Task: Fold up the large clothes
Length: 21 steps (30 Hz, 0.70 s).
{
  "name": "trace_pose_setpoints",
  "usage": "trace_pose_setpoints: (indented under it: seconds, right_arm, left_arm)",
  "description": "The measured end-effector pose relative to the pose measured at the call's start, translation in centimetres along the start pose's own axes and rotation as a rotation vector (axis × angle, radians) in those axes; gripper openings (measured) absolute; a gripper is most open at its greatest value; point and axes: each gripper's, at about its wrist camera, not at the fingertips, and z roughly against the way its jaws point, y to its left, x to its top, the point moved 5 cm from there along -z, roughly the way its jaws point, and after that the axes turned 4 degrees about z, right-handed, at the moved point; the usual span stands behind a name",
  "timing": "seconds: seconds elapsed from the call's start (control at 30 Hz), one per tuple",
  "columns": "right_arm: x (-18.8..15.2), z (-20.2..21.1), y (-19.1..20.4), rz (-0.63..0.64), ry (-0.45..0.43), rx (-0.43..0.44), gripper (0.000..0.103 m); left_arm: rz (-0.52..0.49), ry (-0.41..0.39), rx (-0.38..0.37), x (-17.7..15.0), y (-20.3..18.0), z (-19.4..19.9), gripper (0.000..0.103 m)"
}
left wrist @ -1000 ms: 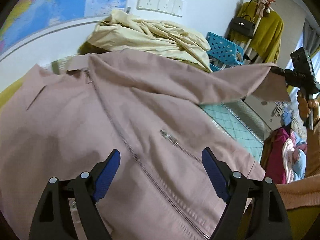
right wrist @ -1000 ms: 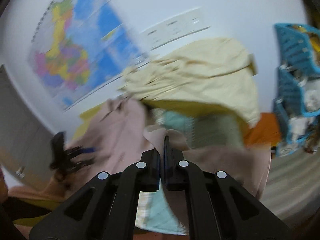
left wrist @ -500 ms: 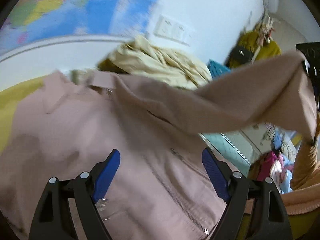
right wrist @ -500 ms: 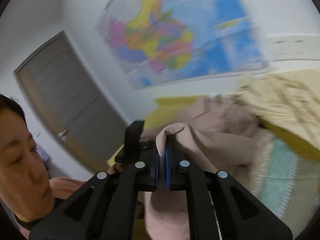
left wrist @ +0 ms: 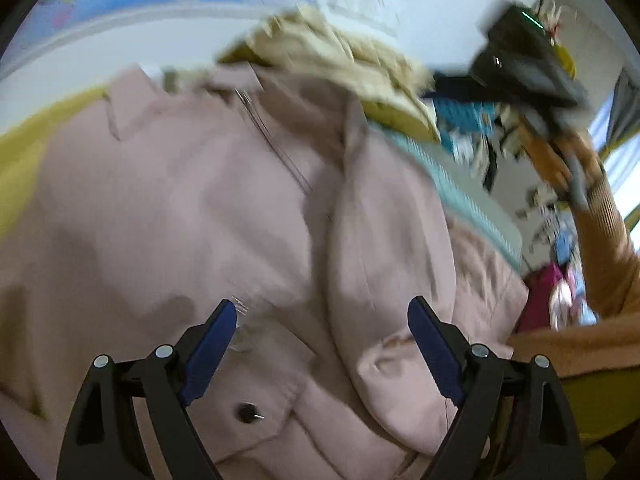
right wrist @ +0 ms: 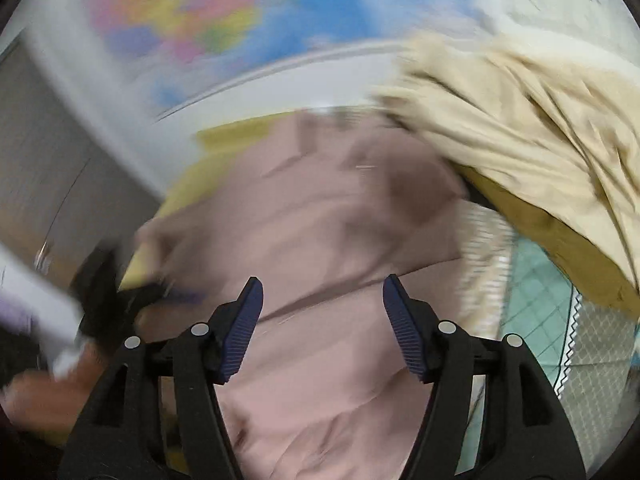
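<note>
A large dusty-pink zip jacket (left wrist: 180,208) lies spread on the bed; it also fills the middle of the right wrist view (right wrist: 320,232). Its sleeve (left wrist: 388,280) lies folded across the jacket front, the cuff near my left gripper. My left gripper (left wrist: 322,344) is open and empty just above the jacket's lower front. My right gripper (right wrist: 322,320) is open and empty above the folded sleeve; from the left wrist view it shows blurred at the upper right (left wrist: 520,60).
A crumpled cream garment (left wrist: 340,52) is piled on a mustard cushion by the wall (right wrist: 520,120). A teal quilted cover (right wrist: 536,300) lies right of the jacket. A world map (right wrist: 224,12) hangs behind. A blue basket (left wrist: 460,116) stands at the right.
My right gripper carried the sleeve leftward over the jacket, opened and let it go. The sleeve now lies folded on the jacket front. The left gripper stayed open.
</note>
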Motion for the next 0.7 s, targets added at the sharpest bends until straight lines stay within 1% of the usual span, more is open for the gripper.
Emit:
trace_pose_setpoints:
  seconds: [0.07,0.1,0.13,0.17,0.2,0.23,0.27,0.3,0.33,0.37,0.4,0.43,0.47,0.53,0.6,0.63,0.67,0.7]
  right_arm:
    - [1.0,-3.0,-3.8,-0.079,0.037,-0.068,0.063]
    - [1.2,-4.5,-4.9,-0.106,0.059,-0.085,0.062]
    - [1.5,-6.2,-6.3,-0.141,0.084,-0.072,0.060]
    - [1.4,-7.3,-6.9,-0.163,0.096,-0.057,0.053]
    - [1.5,-8.2,-7.6,-0.177,0.111,-0.066,0.028]
    - [1.6,-8.7,-8.0,-0.190,0.111,-0.049,0.013]
    - [1.9,-8.8,-7.8,-0.182,0.109,-0.010,0.003]
    - [2.3,-8.2,-7.6,-0.179,0.080,0.004,0.003]
    - [2.9,-7.3,-7.4,-0.177,0.045,0.013,0.003]
    - [3.8,-5.4,-7.1,-0.174,-0.016,0.050,0.003]
    - [4.6,-3.8,-7.3,-0.191,-0.073,0.074,0.003]
    - [5.5,-1.7,-7.7,-0.217,-0.137,0.102,0.003]
    - [6.0,-0.7,-8.0,-0.228,-0.168,0.115,0.003]
    - [7.0,1.3,-9.1,-0.269,-0.232,0.134,0.003]
    - [7.4,1.5,-10.0,-0.300,-0.261,0.155,0.003]
    - [7.4,1.2,-10.2,-0.299,-0.261,0.132,0.003]
    - [7.3,0.3,-11.0,-0.303,-0.246,0.099,0.003]
    - [7.0,-0.5,-12.1,-0.329,-0.227,0.088,0.003]
  left_arm:
    - [0.000,0.054,-0.024,-0.6,-0.5,-1.3,0.084]
    - [-0.007,0.085,-0.037,-1.0,-0.9,-1.9,0.084]
    - [-0.021,0.101,-0.045,-1.4,-1.5,-2.4,0.084]
    - [-0.032,0.107,-0.048,-1.7,-1.8,-2.6,0.084]
    - [-0.053,0.115,-0.033,-2.1,-2.2,-2.8,0.084]
    - [-0.090,0.106,0.017,-2.4,-2.6,-2.9,0.071]
    - [-0.129,0.097,0.064,-2.5,-2.8,-2.8,0.058]
    - [-0.143,0.096,0.091,-2.6,-2.8,-2.6,0.032]
    - [-0.140,0.094,0.104,-2.4,-2.6,-2.1,0.018]
    - [-0.131,0.078,0.113,-2.0,-2.1,-1.2,0.014]
    - [-0.134,0.053,0.142,-1.5,-1.7,-0.3,0.011]
    - [-0.144,0.005,0.198,-0.7,-0.9,1.1,0.012]
    - [-0.152,-0.027,0.234,0.1,-0.4,2.2,0.012]
    - [-0.156,-0.103,0.340,2.1,1.4,4.7,0.019]
    - [-0.148,-0.149,0.405,3.6,2.7,6.0,0.020]
    - [-0.161,-0.173,0.456,4.1,3.3,6.5,0.024]
    - [-0.164,-0.177,0.472,4.3,3.7,6.6,0.032]
    - [-0.149,-0.162,0.441,4.2,4.1,6.6,0.056]
